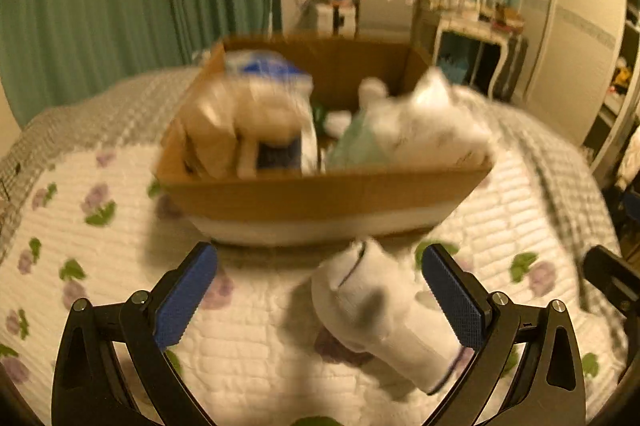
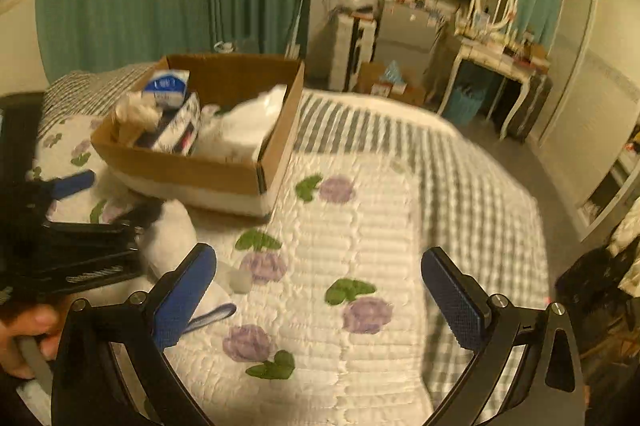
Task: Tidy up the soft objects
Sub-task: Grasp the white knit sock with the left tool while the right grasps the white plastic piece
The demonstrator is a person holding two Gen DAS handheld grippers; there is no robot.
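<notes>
A white sock (image 1: pixel 384 310) lies on the floral quilt (image 1: pixel 120 266), just in front of the cardboard box (image 1: pixel 320 202), between the spread fingers of the left gripper (image 1: pixel 320 290), nearer its right finger and not visibly pinched. The box already holds tissue packs (image 1: pixel 256 114) and white soft items (image 1: pixel 424 126). The right gripper (image 2: pixel 320 290), also spread and empty, hovers over bare quilt beside the box. The step in hand appears to be the pick-up: the next move calls for closing on the sock, then lifting it over the box's near wall.
</notes>
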